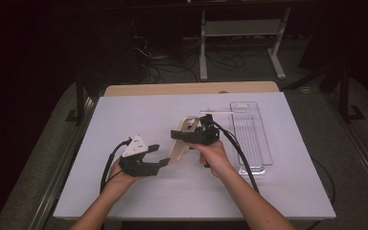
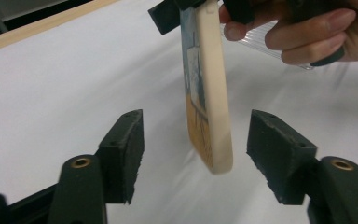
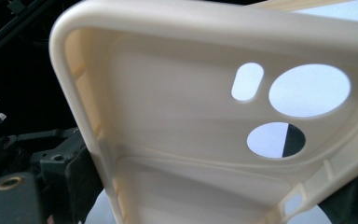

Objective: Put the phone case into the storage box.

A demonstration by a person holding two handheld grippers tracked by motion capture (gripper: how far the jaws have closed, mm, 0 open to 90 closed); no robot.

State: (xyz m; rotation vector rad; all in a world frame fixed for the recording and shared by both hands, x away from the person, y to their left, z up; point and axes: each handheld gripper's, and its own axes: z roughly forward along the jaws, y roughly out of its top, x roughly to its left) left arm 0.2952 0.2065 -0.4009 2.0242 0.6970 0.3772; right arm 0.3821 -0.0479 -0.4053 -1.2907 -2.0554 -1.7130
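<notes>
Cream phone case [image 3: 205,140] clamped in right tool [image 1: 196,134]; left tool [image 2: 196,158] apart, straddling case end; no writing legible.

The high view looks forward and down from above the person's side onto the whole table [image 1: 124,191]. The left gripper view sits low, looking along its jaws at the phone case [image 2: 207,93] edge-on. The right gripper view faces the same phone case's inside, very close.
</notes>
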